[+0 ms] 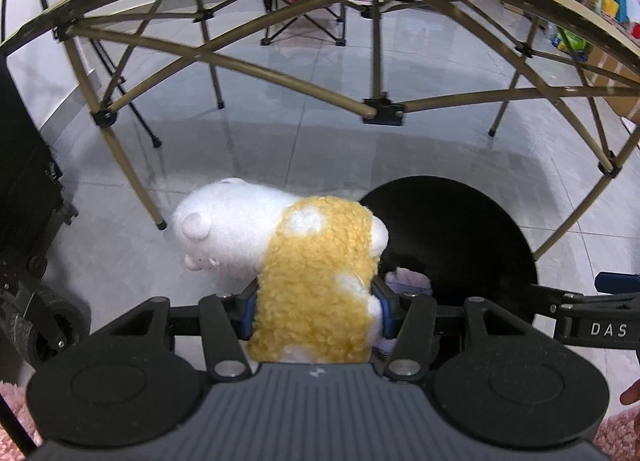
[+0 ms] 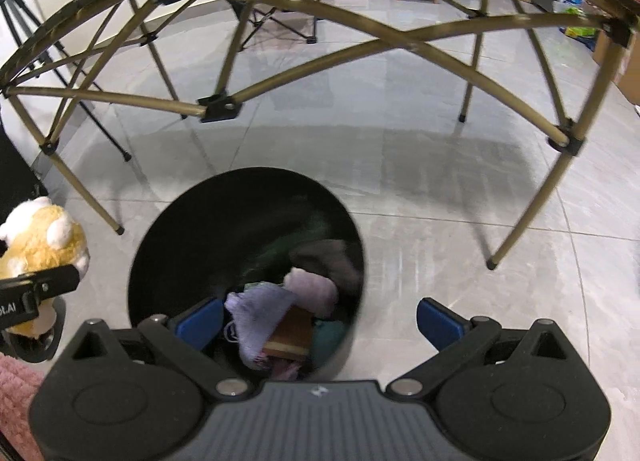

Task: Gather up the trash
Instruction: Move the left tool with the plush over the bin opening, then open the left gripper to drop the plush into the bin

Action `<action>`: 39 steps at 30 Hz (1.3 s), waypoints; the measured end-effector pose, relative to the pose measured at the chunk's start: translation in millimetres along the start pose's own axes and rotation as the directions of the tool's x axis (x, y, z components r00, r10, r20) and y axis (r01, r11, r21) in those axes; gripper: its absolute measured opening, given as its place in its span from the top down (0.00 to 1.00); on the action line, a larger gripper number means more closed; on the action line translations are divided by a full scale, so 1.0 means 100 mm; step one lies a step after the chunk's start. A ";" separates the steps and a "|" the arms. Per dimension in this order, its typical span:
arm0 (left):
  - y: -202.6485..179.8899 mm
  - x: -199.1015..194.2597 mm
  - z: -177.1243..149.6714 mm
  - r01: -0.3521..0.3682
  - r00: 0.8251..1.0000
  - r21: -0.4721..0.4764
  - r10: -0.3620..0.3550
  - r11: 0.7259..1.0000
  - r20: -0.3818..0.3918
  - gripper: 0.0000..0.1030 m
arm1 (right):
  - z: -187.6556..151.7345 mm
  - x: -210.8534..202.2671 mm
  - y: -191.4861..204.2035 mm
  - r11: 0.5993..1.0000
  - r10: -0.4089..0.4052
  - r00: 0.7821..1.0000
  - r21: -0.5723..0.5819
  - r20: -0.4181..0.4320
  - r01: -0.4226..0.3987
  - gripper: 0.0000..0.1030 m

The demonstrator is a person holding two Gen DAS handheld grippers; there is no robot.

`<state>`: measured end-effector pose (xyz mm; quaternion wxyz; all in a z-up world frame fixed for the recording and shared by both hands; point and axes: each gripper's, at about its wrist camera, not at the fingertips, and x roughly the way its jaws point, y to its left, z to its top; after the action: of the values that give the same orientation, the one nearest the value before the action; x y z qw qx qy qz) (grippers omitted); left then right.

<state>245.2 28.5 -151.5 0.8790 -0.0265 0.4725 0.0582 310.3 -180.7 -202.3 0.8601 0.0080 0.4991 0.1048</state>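
1. Nearest the lens, the left gripper (image 1: pixel 316 311) has its jaws closed narrow on the body of a plush toy (image 1: pixel 304 261), yellow curly fleece with a white head; the blue pads press into the fleece on both sides, and the head hangs out ahead of the jaws, to the left in the left wrist view.
2. The toy is held above the tiled floor (image 1: pixel 280 149), just beside the black bin (image 1: pixel 460 237), not yet over its mouth. The bin stands on the floor in front of a folding bench frame (image 1: pixel 384 105).
3. The right gripper (image 2: pixel 320 321) hangs over the near side of the bin (image 2: pixel 168 245) with its jaws wide and nothing between them. Inside lie soft things: a lilac cloth (image 2: pixel 260 313) and a brown block (image 2: pixel 292 335).
4. Step in hand, as judged: carry the toy across until it is centred over the opening.
5. To do it well, clear the rim before lowering; the overhanging head could catch the edge.
6. Let go only once the whole toy is inside the rim line, since soft fleece may cling to one pad.
7. Keep the right gripper out of the drop path.
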 end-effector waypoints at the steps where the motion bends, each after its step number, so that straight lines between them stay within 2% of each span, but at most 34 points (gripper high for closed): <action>1: -0.05 0.00 0.00 0.004 1.000 0.007 -0.004 1.000 0.001 0.48 | -0.02 -0.02 -0.05 1.000 -0.006 1.000 0.006 0.002 0.006 0.00; 10: -0.47 0.02 0.03 0.028 1.000 0.064 -0.028 0.998 0.000 0.48 | -0.18 -0.12 -0.49 0.996 -0.047 0.999 0.080 0.016 0.045 0.00; 20: -0.78 0.14 0.08 0.043 0.999 0.094 -0.041 0.995 -0.025 0.48 | -0.31 -0.19 -0.85 0.987 -0.081 0.997 0.143 0.020 0.077 0.00; 35: -0.99 0.27 0.11 0.050 0.997 0.106 -0.044 0.993 -0.059 0.46 | -0.39 -0.18 -1.07 0.979 -0.099 0.995 0.181 0.012 0.095 0.00; 37: -0.99 0.28 0.11 0.044 0.997 0.103 -0.037 0.994 -0.063 0.40 | -0.39 -0.19 -1.07 0.979 -0.097 0.995 0.180 0.014 0.093 0.00; 38: -0.99 0.27 0.11 0.043 0.997 0.102 -0.037 0.994 -0.061 0.26 | -0.39 -0.19 -1.06 0.979 -0.097 0.995 0.180 0.015 0.093 0.00; 39: -0.99 0.26 0.11 0.042 0.998 0.098 -0.037 0.994 -0.054 0.07 | -0.39 -0.19 -1.07 0.980 -0.096 0.995 0.179 0.016 0.091 0.00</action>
<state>281.3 -66.8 -167.4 0.8676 0.0063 0.4969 0.0164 285.8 -292.0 -218.0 0.8659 0.0627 0.4958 0.0190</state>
